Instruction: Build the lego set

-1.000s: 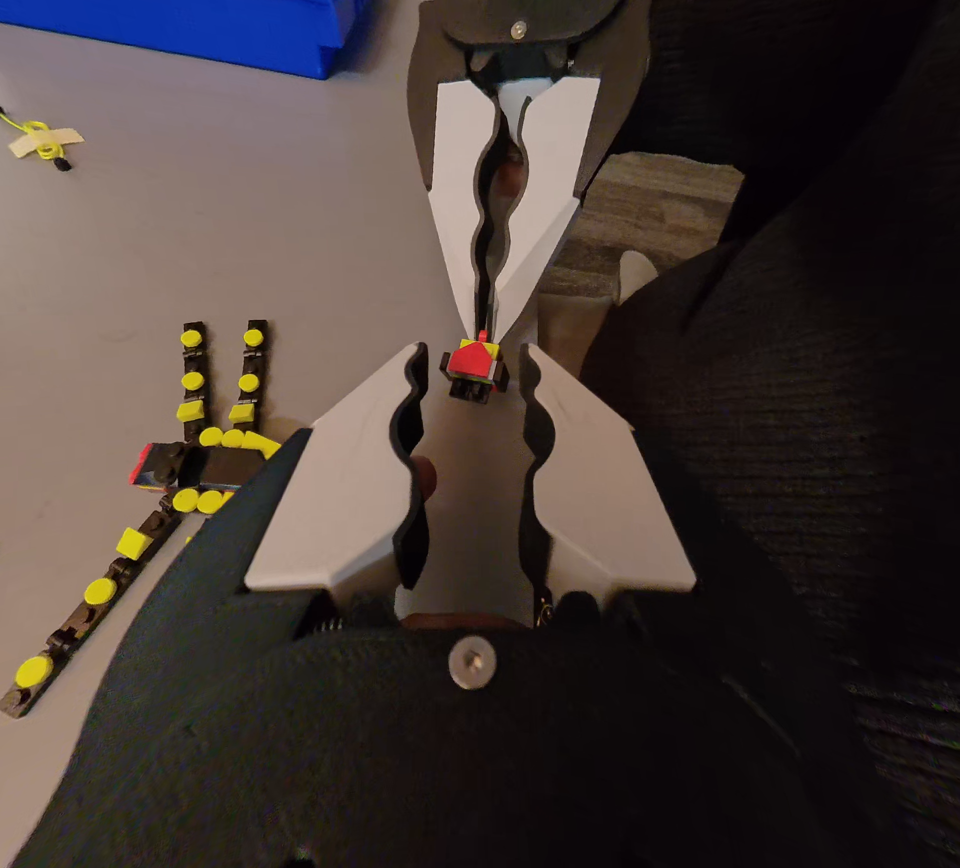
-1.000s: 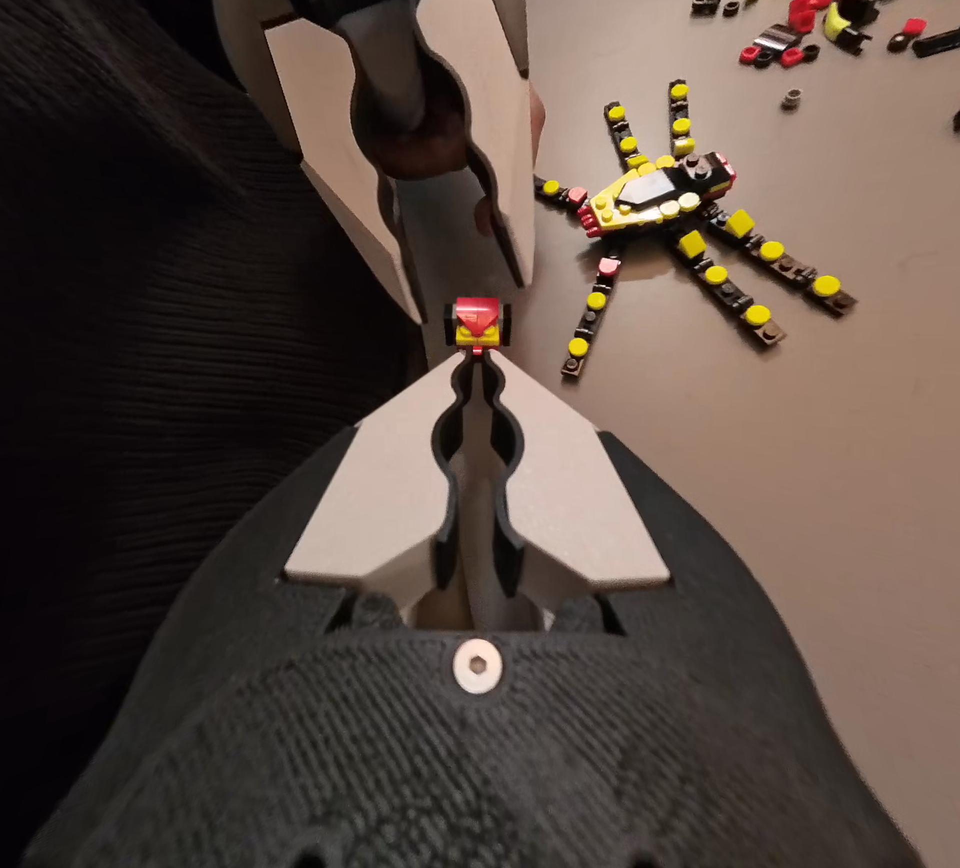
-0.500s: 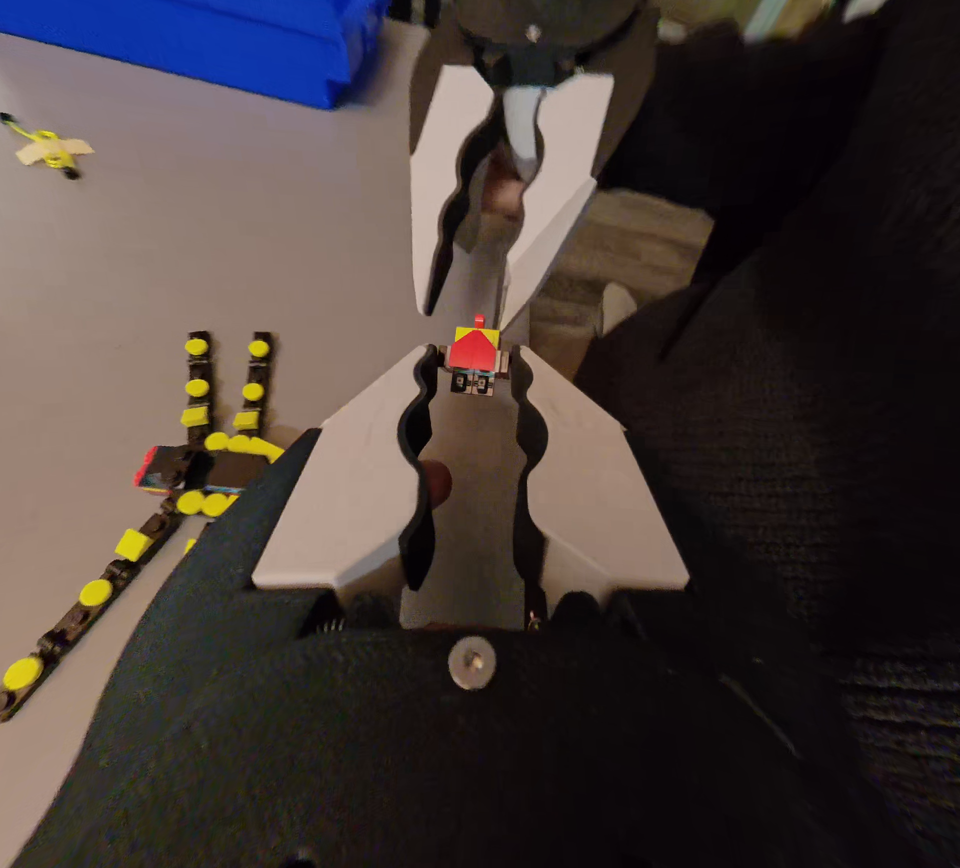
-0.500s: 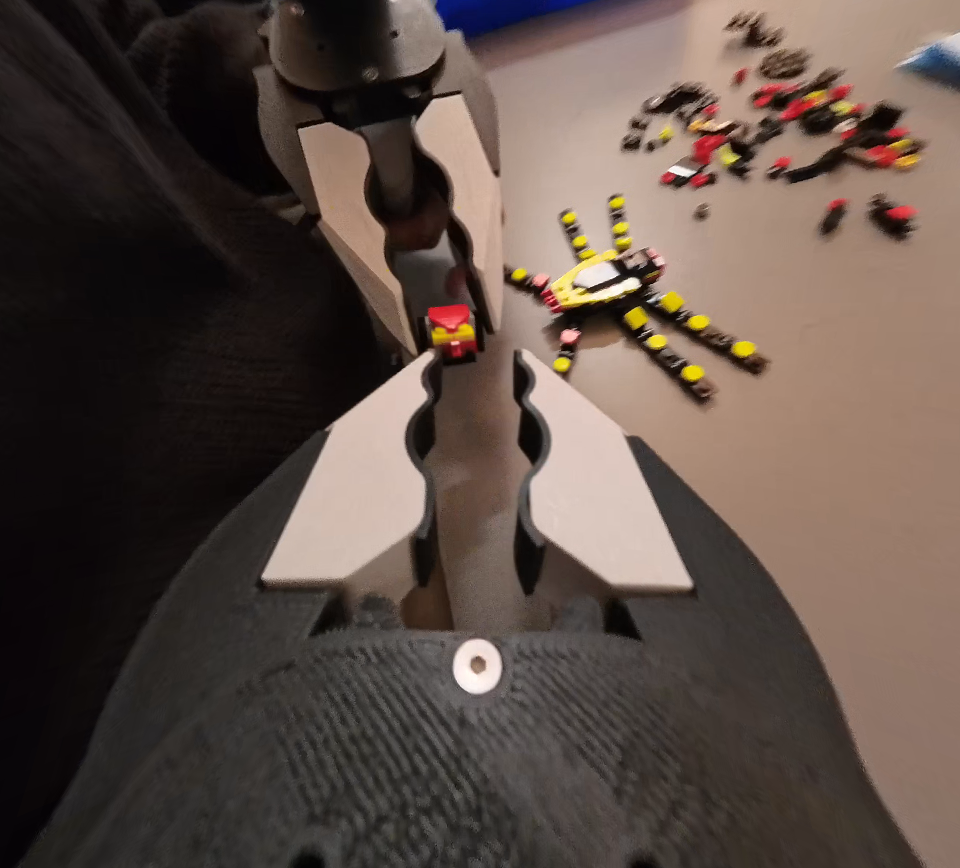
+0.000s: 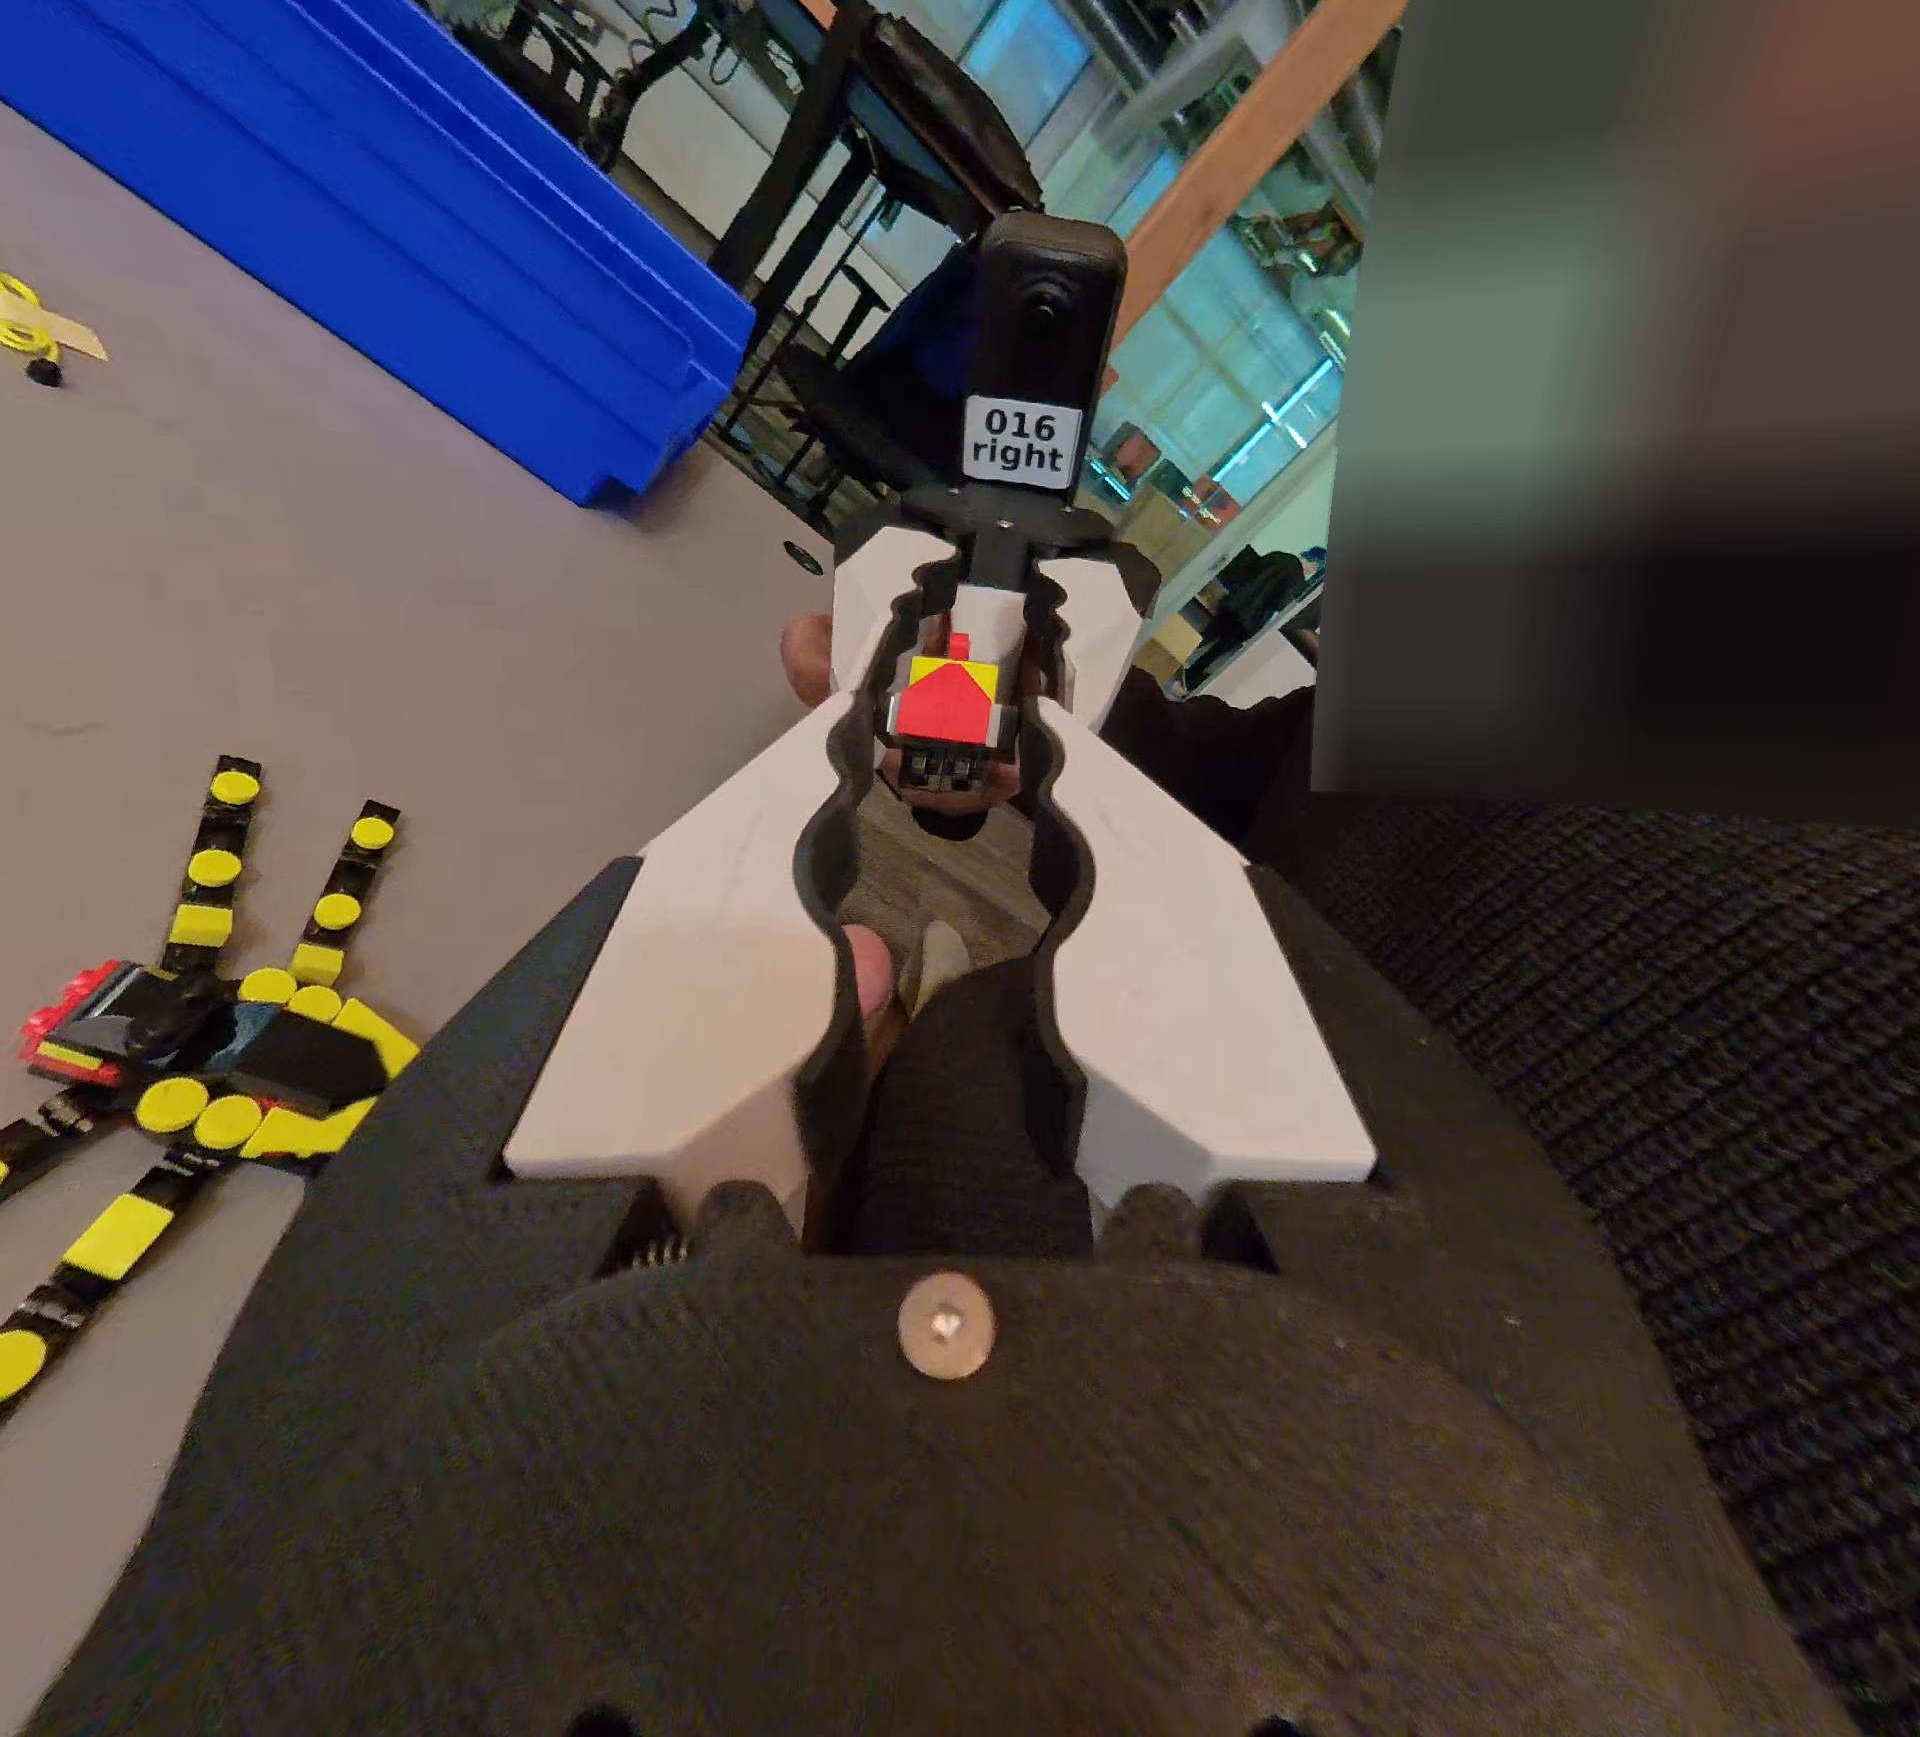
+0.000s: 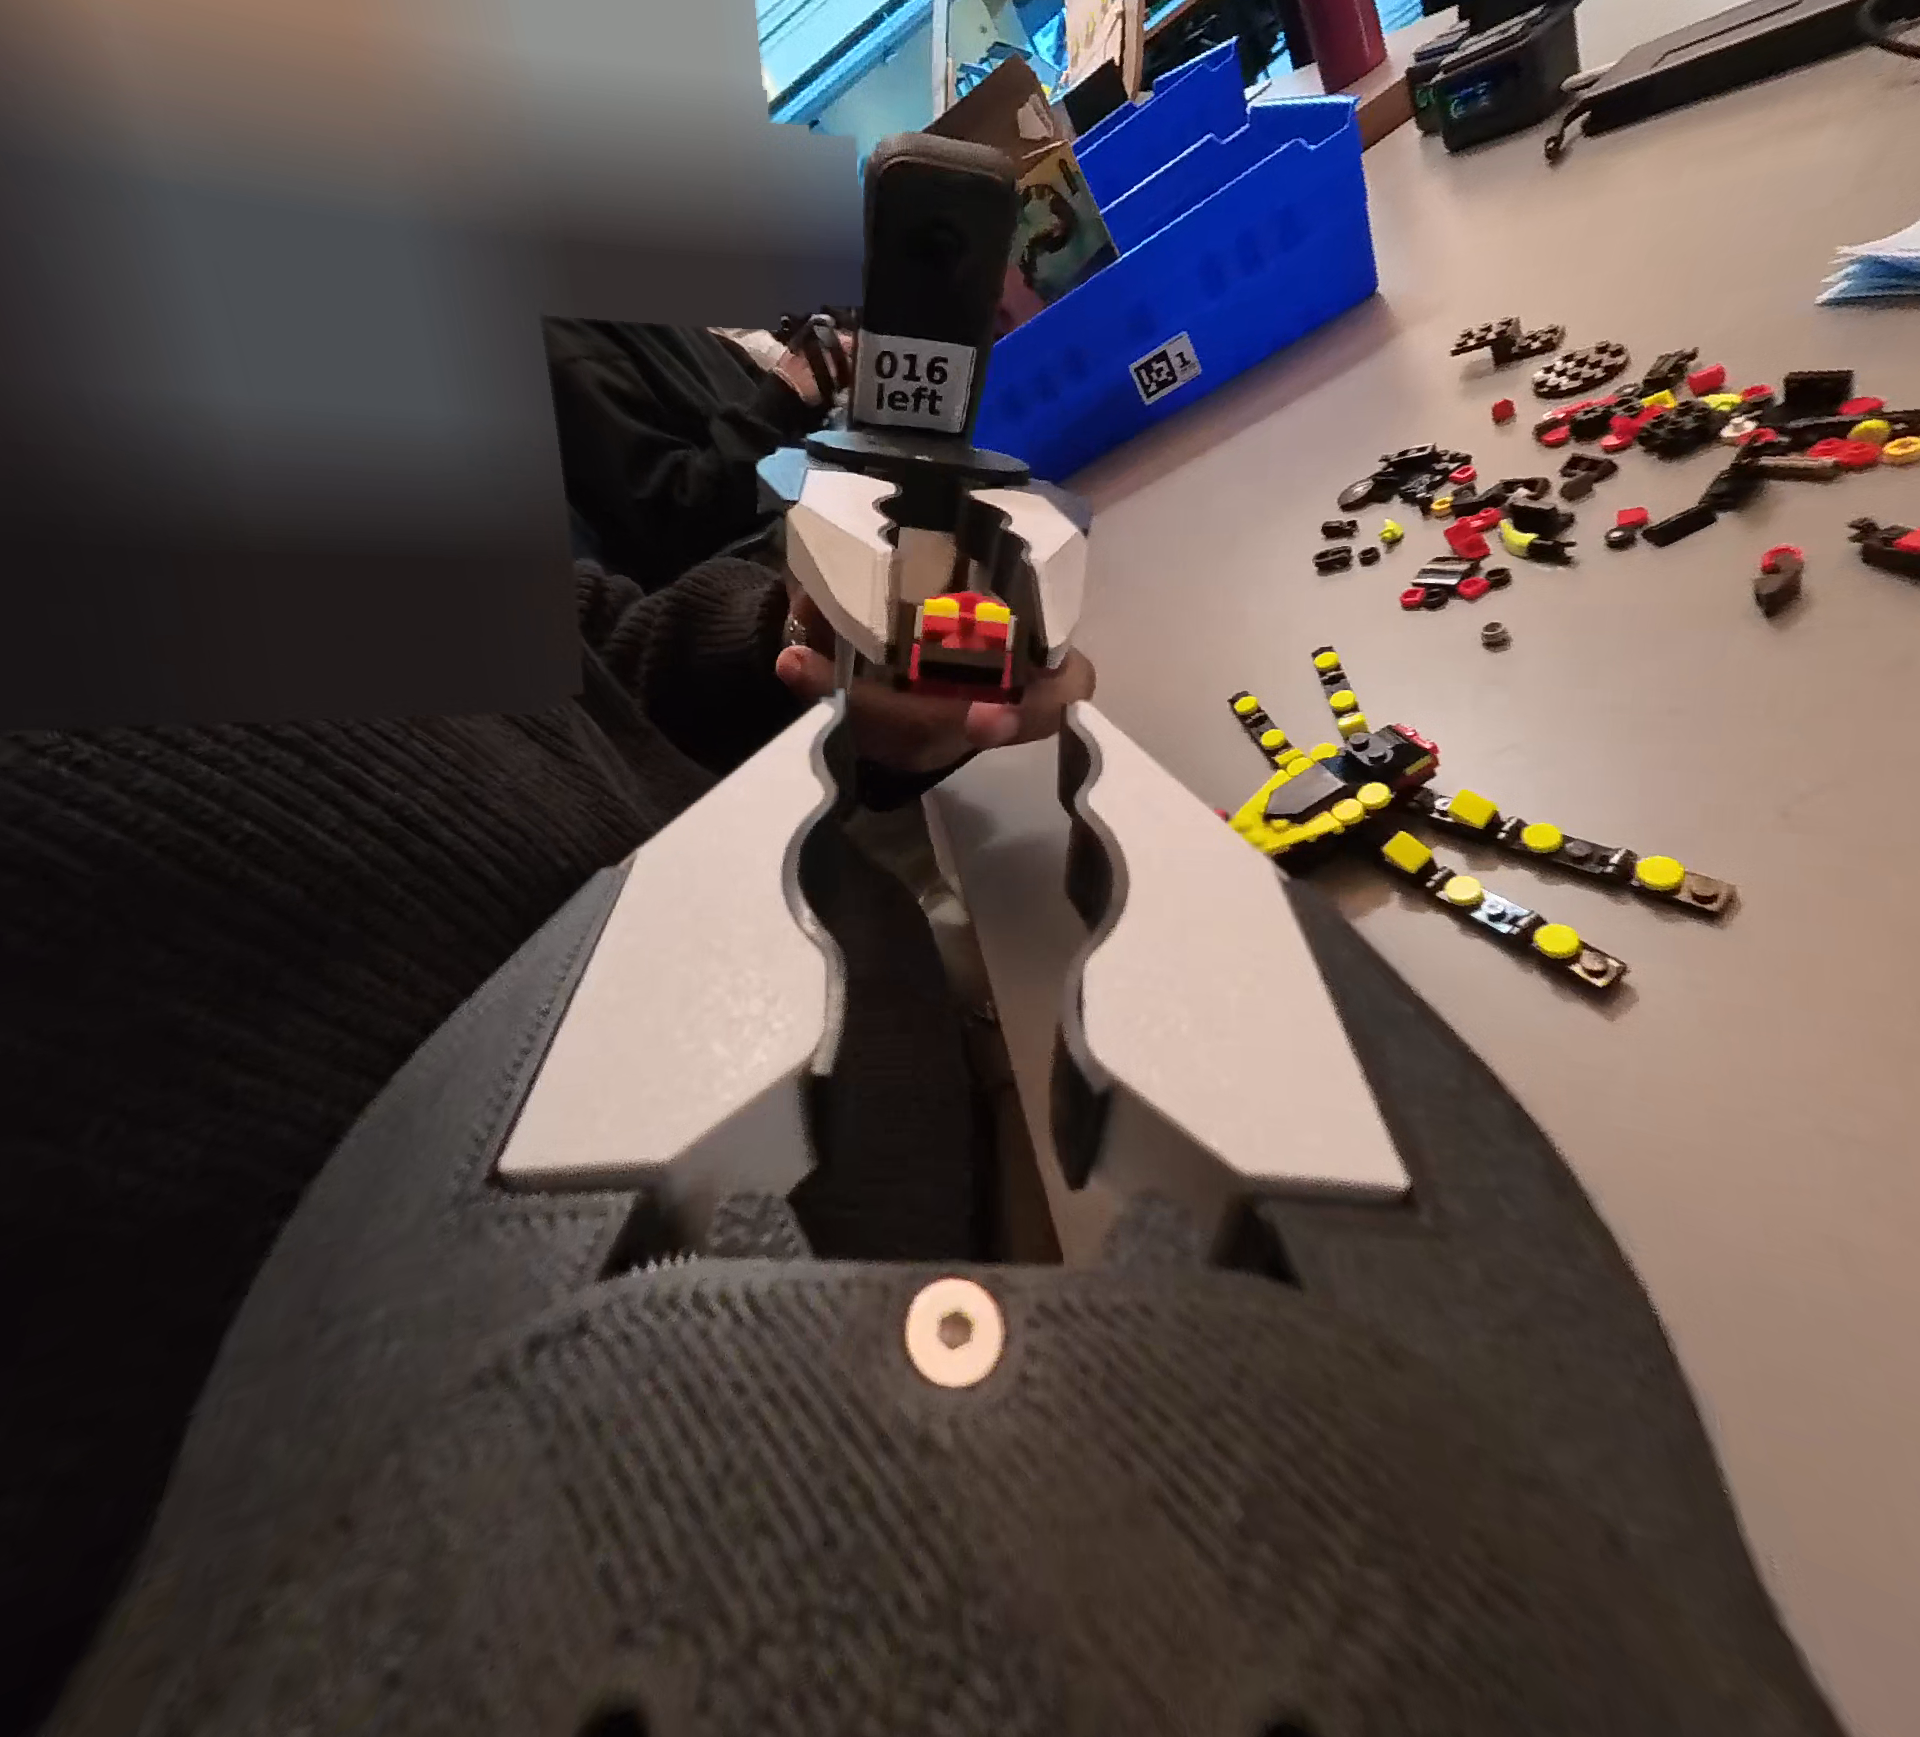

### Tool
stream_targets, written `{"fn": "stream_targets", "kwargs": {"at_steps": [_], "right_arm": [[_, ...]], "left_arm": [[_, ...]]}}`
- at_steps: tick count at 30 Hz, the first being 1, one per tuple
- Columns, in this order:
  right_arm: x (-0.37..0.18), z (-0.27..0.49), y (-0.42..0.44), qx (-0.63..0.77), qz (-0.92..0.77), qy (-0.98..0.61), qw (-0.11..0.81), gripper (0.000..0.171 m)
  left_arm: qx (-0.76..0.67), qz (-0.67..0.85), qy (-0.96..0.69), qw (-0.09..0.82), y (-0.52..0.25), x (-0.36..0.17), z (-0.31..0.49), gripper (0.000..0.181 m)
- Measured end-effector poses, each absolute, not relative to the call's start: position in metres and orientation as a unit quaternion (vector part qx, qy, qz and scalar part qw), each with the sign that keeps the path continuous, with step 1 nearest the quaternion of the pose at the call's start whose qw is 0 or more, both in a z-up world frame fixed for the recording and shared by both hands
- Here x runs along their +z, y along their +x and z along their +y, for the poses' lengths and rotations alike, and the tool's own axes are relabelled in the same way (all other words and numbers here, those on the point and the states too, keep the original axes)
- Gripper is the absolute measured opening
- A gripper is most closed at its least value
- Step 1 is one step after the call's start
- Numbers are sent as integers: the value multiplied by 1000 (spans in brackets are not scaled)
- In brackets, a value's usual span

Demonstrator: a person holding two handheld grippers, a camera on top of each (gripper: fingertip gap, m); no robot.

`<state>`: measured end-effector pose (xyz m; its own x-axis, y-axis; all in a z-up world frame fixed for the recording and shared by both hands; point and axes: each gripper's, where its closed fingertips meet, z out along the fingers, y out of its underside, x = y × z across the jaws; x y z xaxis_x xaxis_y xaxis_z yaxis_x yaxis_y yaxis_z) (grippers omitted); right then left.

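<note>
A small red and yellow lego piece (image 5: 943, 708) is held in the air between the tips of my left gripper (image 5: 951, 719), which is shut on it. In the right wrist view the same piece (image 6: 961, 648) sits in the left gripper, facing me. My right gripper (image 6: 951, 719) is open and empty, its tips just in front of and below the piece, not touching it. The black and yellow spider-like model (image 5: 208, 1043) lies on the grey table (image 5: 416, 648), left of my left gripper; it also shows in the right wrist view (image 6: 1340, 794).
A pile of loose red, black and yellow pieces (image 6: 1662, 461) lies on the table beyond the model. A blue bin (image 6: 1195, 305) stands at the back; it also shows in the left wrist view (image 5: 364, 160). A person's black sleeve (image 5: 1558, 1064) fills the side. Less than 4 cm separates the two grippers' tips.
The right gripper held the piece and let go of it; the left gripper closed on it. Both grippers then tilted up, away from the table.
</note>
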<state>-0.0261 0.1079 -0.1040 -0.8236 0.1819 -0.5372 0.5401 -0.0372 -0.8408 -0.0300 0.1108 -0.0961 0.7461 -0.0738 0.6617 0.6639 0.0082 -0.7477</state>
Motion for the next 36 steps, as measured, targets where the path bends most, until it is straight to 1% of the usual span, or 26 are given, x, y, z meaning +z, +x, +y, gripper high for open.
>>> {"fn": "stream_targets", "kwargs": {"at_steps": [4,8,12,17,19,20,27,33,36], "right_arm": [[-106,106,-25,-666,680,269,144,39],[-104,106,-23,-668,679,266,152,28],[-105,106,-22,-667,685,256,144,24],[-106,106,-22,-664,690,251,139,24],[-106,107,-23,-664,692,249,135,24],[-107,108,-22,-663,693,248,136,24],[-114,111,-18,-648,710,237,140,24],[-118,110,-14,-638,719,232,150,24],[-117,109,-14,-639,717,233,152,24]], "left_arm": [[-271,-225,-657,667,-26,-99,115,24],[-271,-224,-658,666,-25,-99,117,25],[-282,-220,-653,668,-23,-98,115,25],[-284,-213,-660,661,-21,-100,114,26],[-286,-204,-664,660,-19,-101,111,33],[-287,-203,-664,660,-19,-101,110,34],[-283,-200,-670,656,-22,-105,107,24],[-293,-196,-676,647,-18,-108,108,24],[-300,-190,-677,644,-16,-109,107,27]]}}
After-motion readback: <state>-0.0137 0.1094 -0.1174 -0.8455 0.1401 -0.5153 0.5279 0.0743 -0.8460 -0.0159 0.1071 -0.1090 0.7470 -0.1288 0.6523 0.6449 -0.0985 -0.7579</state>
